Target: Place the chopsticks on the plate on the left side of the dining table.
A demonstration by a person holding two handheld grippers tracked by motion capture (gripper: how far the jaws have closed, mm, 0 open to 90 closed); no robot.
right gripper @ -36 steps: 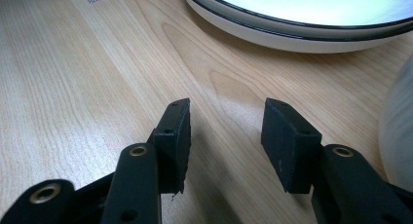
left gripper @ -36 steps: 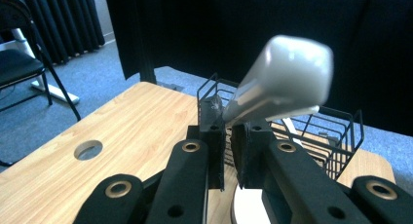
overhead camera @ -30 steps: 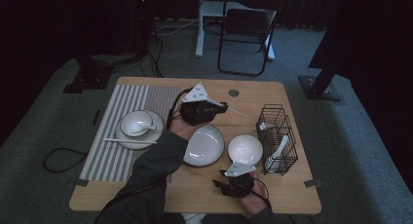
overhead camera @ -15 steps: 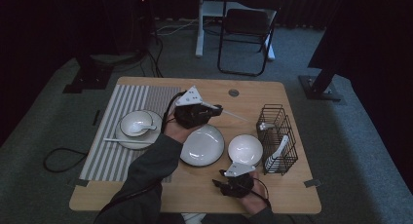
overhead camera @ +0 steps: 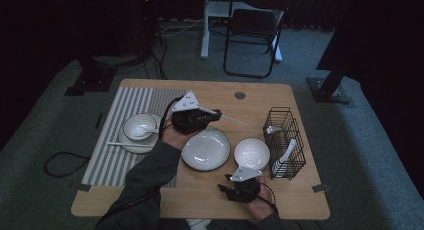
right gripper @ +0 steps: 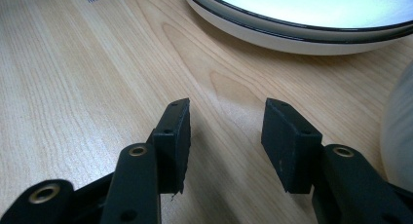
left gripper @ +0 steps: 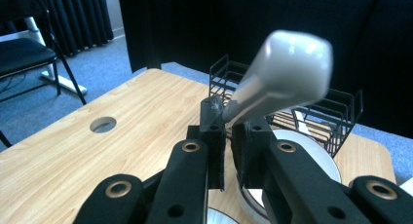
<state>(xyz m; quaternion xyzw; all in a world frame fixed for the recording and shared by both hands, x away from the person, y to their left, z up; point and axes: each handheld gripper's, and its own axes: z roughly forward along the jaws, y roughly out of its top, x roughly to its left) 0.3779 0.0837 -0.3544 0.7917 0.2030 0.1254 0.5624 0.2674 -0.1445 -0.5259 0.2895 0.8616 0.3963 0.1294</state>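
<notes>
Left hand-held gripper point(left gripper: 225, 131) clenched on white ceramic spoon point(left gripper: 282, 73), lifted above plate point(overhead camera: 205, 149) mid-worktop; right hand-held gripper point(right gripper: 225, 136) released, resting by the worktop's near edge.

A striped mat point(overhead camera: 117, 140) holds a bowl point(overhead camera: 138, 127); a folding chair point(overhead camera: 253, 32) stands beyond.

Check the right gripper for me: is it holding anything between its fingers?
No, the right gripper has its fingers spread apart with only bare table between them.
</notes>
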